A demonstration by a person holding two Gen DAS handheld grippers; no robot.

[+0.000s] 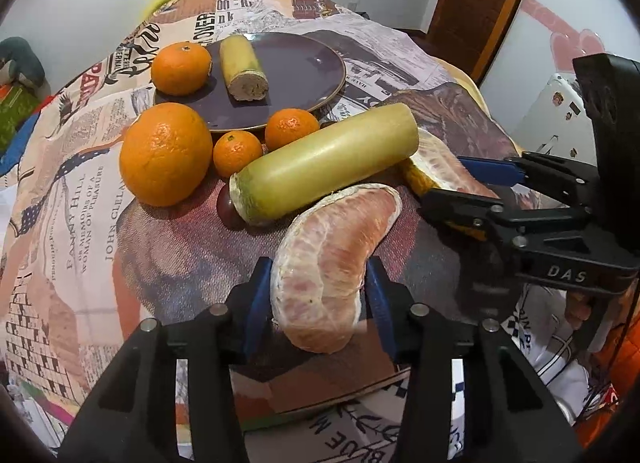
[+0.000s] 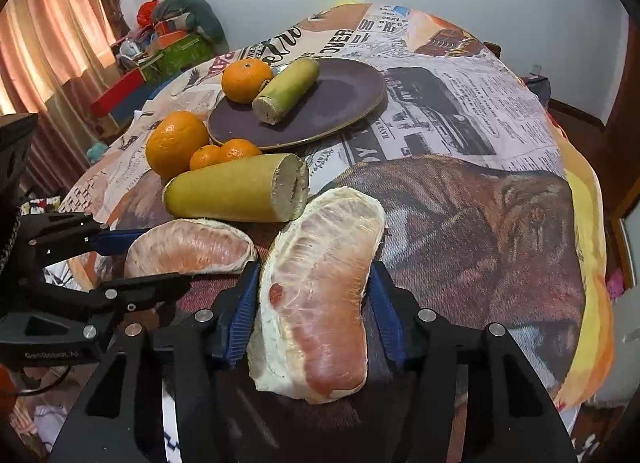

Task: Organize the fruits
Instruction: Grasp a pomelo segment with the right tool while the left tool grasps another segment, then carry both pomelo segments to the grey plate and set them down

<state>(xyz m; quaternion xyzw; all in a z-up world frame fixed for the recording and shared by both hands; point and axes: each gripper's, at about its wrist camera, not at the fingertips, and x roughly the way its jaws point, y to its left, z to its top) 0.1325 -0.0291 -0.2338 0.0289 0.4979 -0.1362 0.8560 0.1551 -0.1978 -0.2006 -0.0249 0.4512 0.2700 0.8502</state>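
On the plate [image 1: 312, 63]: one orange [image 1: 181, 68], one cane piece [image 1: 243, 67]. Beside it, unsorted: three oranges, long cane [image 1: 324, 163]. My left gripper [image 1: 318, 295] and right gripper [image 2: 312, 295] each pinch a pomelo segment [image 1: 328, 263].

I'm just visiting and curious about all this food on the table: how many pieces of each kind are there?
Round orange citrus: 4, one on the plate, one large, two small
Peeled pomelo segments: 2, one in the left hand-held gripper, one in the right hand-held gripper
Yellow-green stalk pieces: 2, short on plate, long
Small dark round fruit: 1
Total: 9
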